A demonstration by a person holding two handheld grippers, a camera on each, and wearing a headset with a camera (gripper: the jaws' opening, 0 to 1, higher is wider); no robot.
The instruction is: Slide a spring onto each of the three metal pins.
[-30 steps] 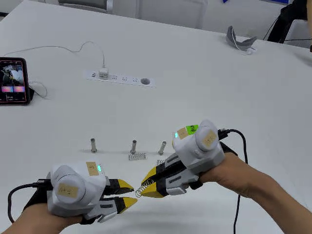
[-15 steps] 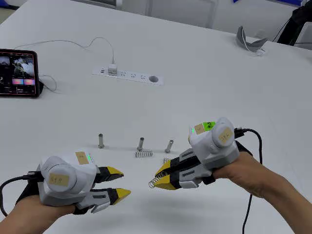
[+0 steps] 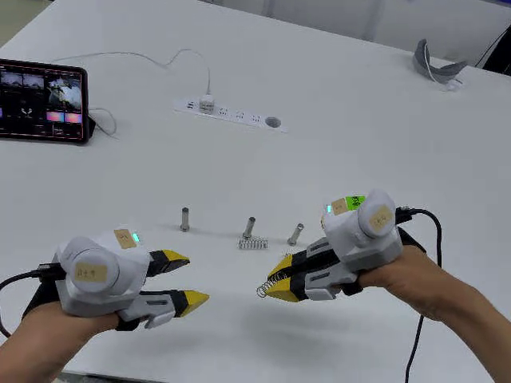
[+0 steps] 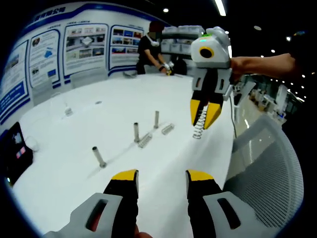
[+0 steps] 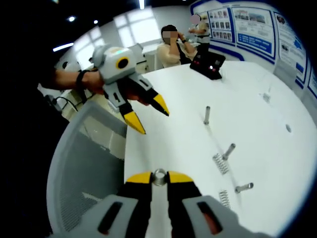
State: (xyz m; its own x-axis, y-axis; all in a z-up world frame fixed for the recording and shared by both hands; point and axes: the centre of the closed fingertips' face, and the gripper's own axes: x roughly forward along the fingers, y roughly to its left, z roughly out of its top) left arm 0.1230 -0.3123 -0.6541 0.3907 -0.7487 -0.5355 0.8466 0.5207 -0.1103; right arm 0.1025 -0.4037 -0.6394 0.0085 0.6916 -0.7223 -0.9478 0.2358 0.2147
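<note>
Three short metal pins stand in a row on the white table: left pin (image 3: pixel 185 219), middle pin (image 3: pixel 249 227), right pin (image 3: pixel 295 234). One loose spring (image 3: pixel 253 243) lies by the middle pin, and a second spring (image 5: pixel 224 198) lies near the right pin (image 5: pixel 243 187). My right gripper (image 3: pixel 279 281) is shut on a third spring (image 3: pixel 267 286), which sticks out past its tips toward the left; the spring's end (image 5: pixel 159 176) sits between the jaws. My left gripper (image 3: pixel 185 278) is open and empty, a hand's width left of the held spring (image 4: pixel 199 128).
A tablet (image 3: pixel 44 100) stands at the far left and a power strip (image 3: pixel 231 116) with a plugged cable lies beyond the pins. A grey curved object (image 3: pixel 435 68) rests at the far right. The table's near edge runs just under both grippers, with a mesh chair (image 4: pixel 267 183) behind it.
My left gripper has drawn away to the left from the held spring's end. The right gripper still holds the spring in front of the pins. The head camera has shifted.
</note>
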